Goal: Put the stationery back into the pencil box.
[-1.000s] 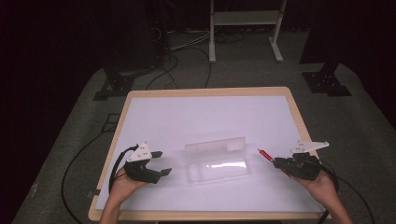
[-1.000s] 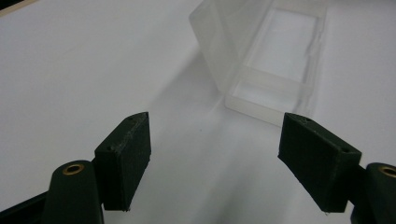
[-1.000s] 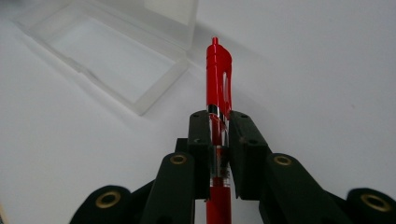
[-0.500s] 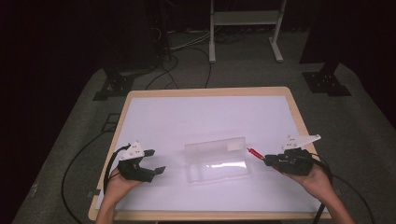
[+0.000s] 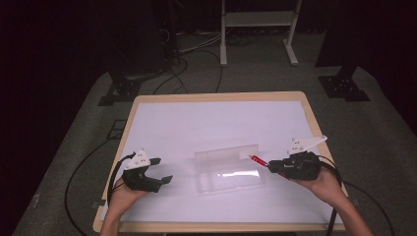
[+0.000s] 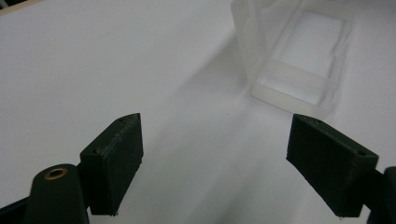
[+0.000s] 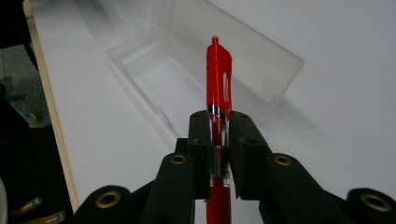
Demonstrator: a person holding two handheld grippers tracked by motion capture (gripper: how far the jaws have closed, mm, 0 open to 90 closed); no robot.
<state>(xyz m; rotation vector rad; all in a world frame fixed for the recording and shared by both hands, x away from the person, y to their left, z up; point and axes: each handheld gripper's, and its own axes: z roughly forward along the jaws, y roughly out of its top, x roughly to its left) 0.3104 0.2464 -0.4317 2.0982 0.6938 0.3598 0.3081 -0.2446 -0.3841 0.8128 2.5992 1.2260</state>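
Here the white tabletop carries a clear plastic case near its middle, with the lid open and standing at the far side. The left gripper is at the left of the case, well apart from it; its jaws have just been opening and now stand wide with nothing between them. The right gripper is at the right of the case, and its jaws are clamped on a red pen, which points toward the open case.

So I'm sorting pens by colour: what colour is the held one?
Red. The pen shows best in the right gripper view.
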